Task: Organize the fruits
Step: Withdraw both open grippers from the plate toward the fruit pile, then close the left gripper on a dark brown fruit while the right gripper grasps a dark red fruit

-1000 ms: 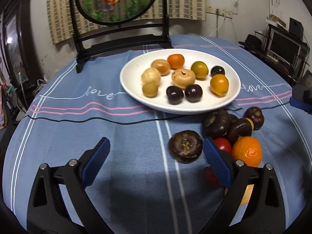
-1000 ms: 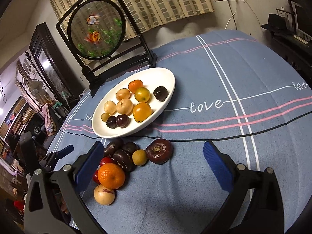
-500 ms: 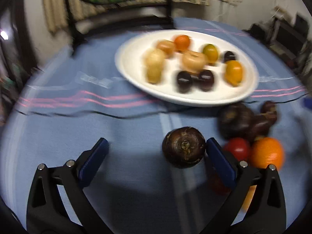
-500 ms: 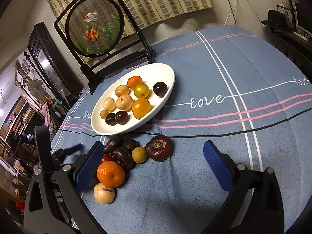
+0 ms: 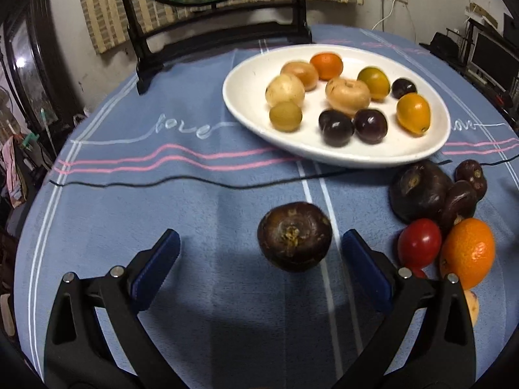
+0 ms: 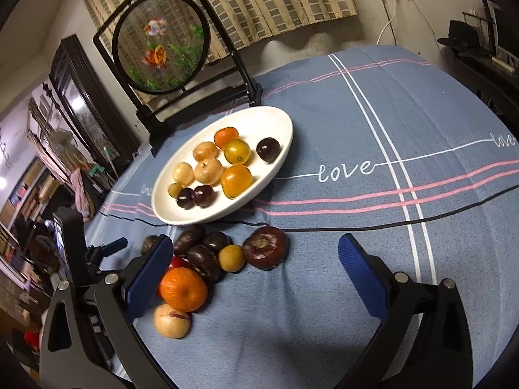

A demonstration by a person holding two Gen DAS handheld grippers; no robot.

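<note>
You are at the pick-up step of sorting the fruit: your left claw (image 5: 259,256) is spread wide, holding nothing, and lined up on a single dark brown, flattened round fruit (image 5: 294,236) that lies alone on the blue striped cloth of the worktop (image 5: 162,194). In the left wrist view the fruit lies between the two blue pads, nearer the right-hand pad (image 5: 363,272) and just ahead of its tip, with a clear gap to the left-hand pad (image 5: 155,265). To my eye nothing is touching it yet.

The next move probably calls for easing the claw forward a little so the pads bracket the fruit's widest part, then closing gently; the fruit looks round and could roll away if one pad reaches it first.

Beyond it, the white oval plate (image 5: 246,97) already holds ten fruits, orange, yellow, tan and dark purple. To the right of the lone fruit a loose cluster waits on the cloth: several dark brown fruits (image 5: 418,191), a red tomato (image 5: 420,243), an orange mandarin (image 5: 468,253).

Your right claw (image 6: 256,275) is also wide open and empty, hovering over that same cluster, with another dark brown fruit (image 6: 266,251) between its pads.
</note>
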